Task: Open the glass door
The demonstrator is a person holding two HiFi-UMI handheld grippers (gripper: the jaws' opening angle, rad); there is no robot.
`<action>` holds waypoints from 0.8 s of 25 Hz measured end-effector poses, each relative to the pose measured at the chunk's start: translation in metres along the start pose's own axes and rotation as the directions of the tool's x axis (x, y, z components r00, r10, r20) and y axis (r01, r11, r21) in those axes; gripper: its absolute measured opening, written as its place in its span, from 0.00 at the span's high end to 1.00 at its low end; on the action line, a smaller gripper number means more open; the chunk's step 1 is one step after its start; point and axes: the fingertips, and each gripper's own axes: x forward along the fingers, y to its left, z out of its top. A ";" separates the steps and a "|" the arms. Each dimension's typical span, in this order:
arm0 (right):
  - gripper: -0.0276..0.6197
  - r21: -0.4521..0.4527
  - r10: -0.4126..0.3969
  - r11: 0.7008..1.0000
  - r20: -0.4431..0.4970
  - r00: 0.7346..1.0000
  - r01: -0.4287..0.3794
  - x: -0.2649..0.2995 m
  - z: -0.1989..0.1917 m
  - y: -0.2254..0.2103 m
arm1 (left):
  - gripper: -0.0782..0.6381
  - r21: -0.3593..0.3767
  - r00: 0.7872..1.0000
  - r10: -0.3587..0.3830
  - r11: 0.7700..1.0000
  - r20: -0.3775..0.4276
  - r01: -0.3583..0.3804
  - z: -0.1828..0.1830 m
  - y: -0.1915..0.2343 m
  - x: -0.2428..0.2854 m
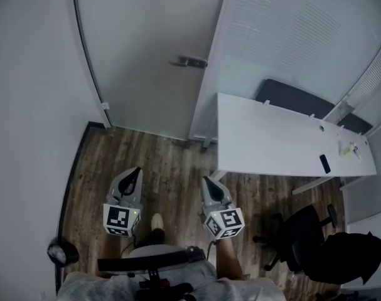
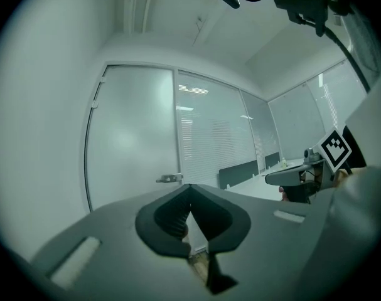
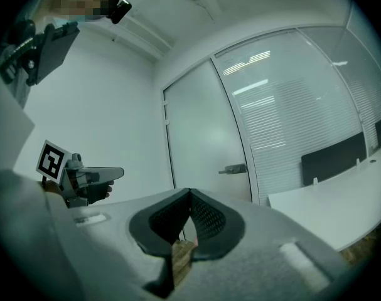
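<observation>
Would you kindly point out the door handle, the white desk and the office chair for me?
door handle [image 1: 189,61], head view, middle of the lever.
white desk [image 1: 265,138], head view, bare tabletop.
office chair [image 1: 300,232], head view, seat.

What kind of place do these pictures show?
Most likely a small office room. A long white desk stands with a black office chair beside it. A frosted glass door with a lever handle is set next to a glass wall with blinds.
</observation>
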 end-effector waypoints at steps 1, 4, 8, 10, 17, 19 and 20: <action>0.95 0.000 -0.005 1.000 -0.002 1.000 0.005 0.010 0.001 -0.002 | 0.89 0.001 1.000 -0.005 1.000 -0.002 0.005 0.000 0.006 0.008; 0.95 0.001 -0.015 1.000 -0.002 1.000 0.015 0.038 0.006 -0.008 | 0.89 0.011 1.000 -0.020 1.000 0.001 0.020 0.002 0.025 0.033; 0.95 0.004 -0.029 1.000 -0.001 1.000 0.029 0.070 0.011 -0.014 | 0.89 0.017 1.000 -0.026 1.000 -0.002 0.026 -0.001 0.052 0.062; 0.95 0.002 -0.037 0.999 -0.002 0.999 0.037 0.086 0.012 -0.016 | 0.89 0.007 0.999 -0.035 0.999 -0.002 0.035 -0.003 0.063 0.074; 0.95 0.005 -0.060 0.998 -0.013 0.998 0.060 0.140 0.006 -0.020 | 0.89 0.015 0.997 -0.077 0.997 -0.002 0.077 -0.013 0.102 0.113; 0.95 0.011 -0.065 0.998 -0.014 0.998 0.065 0.150 0.005 -0.018 | 0.89 0.014 0.996 -0.087 0.996 -0.004 0.087 -0.016 0.110 0.120; 0.95 0.012 -0.067 0.998 -0.014 0.998 0.067 0.154 0.004 -0.018 | 0.89 0.014 0.996 -0.090 0.996 -0.006 0.090 -0.017 0.113 0.123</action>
